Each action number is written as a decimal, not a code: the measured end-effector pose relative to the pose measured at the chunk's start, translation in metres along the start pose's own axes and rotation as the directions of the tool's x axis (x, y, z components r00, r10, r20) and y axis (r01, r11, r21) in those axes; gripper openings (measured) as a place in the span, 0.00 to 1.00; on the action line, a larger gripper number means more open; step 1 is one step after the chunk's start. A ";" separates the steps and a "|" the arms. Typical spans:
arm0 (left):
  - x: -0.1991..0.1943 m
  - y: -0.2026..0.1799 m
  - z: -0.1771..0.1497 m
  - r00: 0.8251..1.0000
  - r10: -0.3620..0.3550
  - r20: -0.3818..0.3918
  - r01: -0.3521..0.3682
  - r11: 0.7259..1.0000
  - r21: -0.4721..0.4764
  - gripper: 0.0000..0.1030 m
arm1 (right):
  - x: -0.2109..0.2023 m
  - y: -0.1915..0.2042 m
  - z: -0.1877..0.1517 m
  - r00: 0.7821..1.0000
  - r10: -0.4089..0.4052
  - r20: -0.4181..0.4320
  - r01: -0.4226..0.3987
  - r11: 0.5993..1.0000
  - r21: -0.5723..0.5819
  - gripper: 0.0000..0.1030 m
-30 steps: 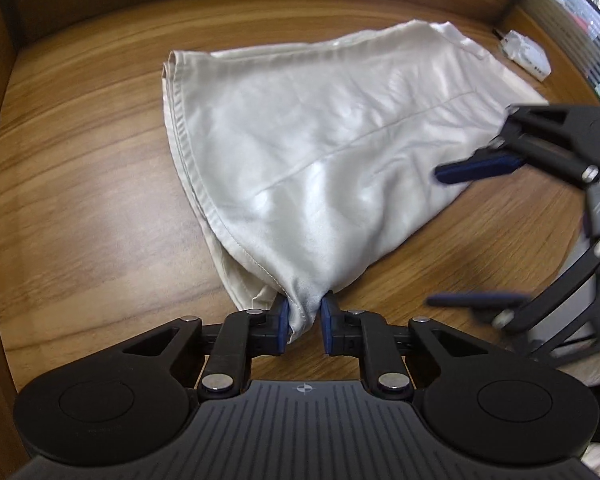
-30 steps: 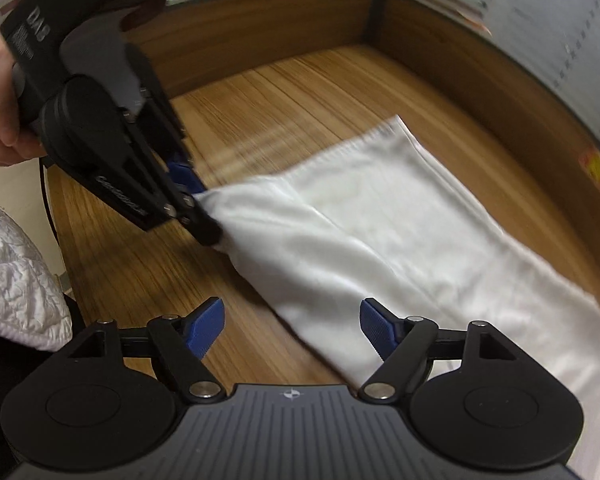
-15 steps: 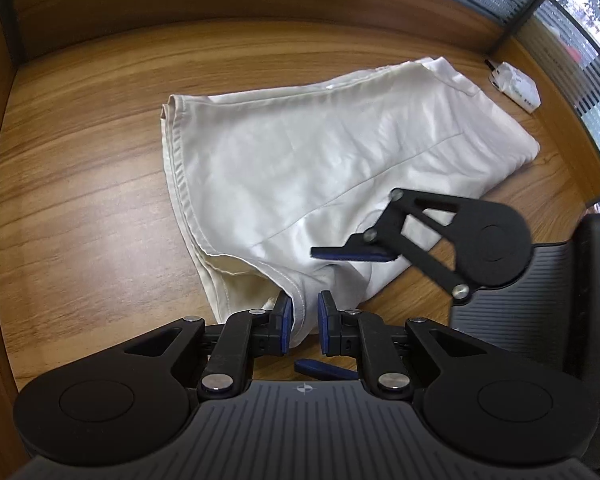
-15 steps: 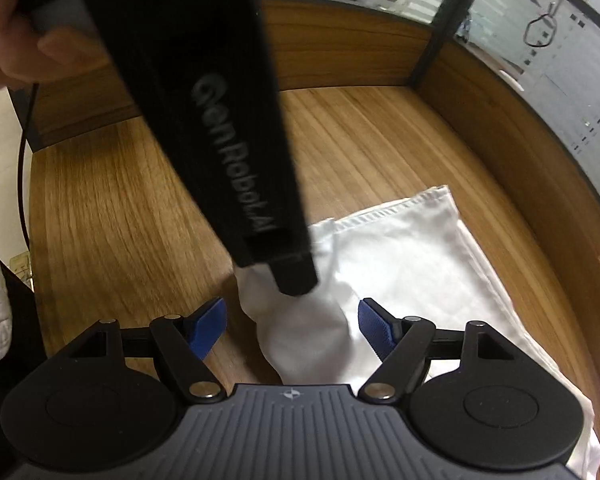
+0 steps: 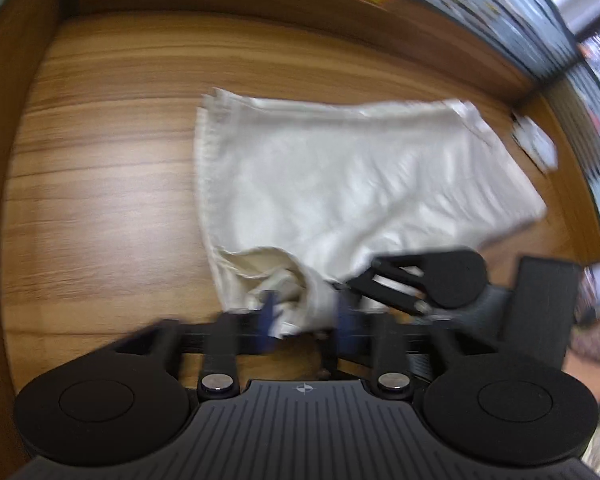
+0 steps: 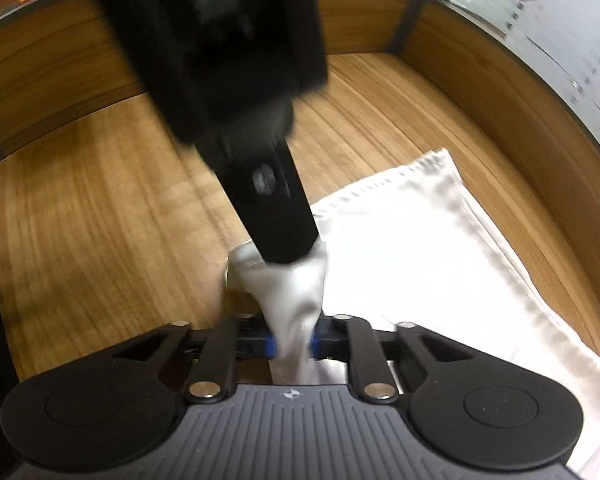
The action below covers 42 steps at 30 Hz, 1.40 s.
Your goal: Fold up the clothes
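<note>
Pinching the white garment's (image 6: pixel 400 248) bunched corner, your right gripper (image 6: pixel 294 346) has just clamped shut on it. Your left gripper (image 5: pixel 306 316) has just spread, cloth loose between its pads. Bare tabletop (image 5: pixel 100 184) lies leftward.

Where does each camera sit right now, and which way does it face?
Left wrist: on the left gripper, facing down at the cream garment on the wooden table; jaws just opened.
Right wrist: on the right gripper, facing down; jaws just closed, pinching cloth.
Shared: the garment's bunched corner; each view shows the other gripper.
</note>
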State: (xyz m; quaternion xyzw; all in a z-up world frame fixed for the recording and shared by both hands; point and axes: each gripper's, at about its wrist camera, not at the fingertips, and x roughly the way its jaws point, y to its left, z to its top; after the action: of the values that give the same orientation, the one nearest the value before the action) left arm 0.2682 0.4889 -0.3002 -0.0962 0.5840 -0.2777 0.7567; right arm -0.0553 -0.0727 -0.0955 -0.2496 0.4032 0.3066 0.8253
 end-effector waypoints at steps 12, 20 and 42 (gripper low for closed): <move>0.051 0.037 0.033 0.980 -0.017 -0.196 -0.050 0.943 -0.328 0.62 | -0.025 -0.012 -0.001 0.999 -0.027 0.046 0.025 0.998 0.059 0.09; 0.069 0.050 0.028 0.964 -0.076 -0.254 -0.059 0.873 -0.483 0.65 | -0.029 -0.025 0.006 0.997 -0.034 0.067 0.028 0.995 0.092 0.08; 0.086 0.069 0.029 0.982 -0.166 -0.095 0.059 0.735 -0.676 0.66 | -0.039 -0.023 0.006 0.994 -0.036 0.099 0.030 0.997 0.065 0.08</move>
State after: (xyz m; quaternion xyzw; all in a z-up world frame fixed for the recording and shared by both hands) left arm 0.3306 0.4948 -0.3949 -0.3756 0.6923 -0.1010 0.6078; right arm -0.0548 -0.0969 -0.0563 -0.2141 0.3669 0.2921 0.8569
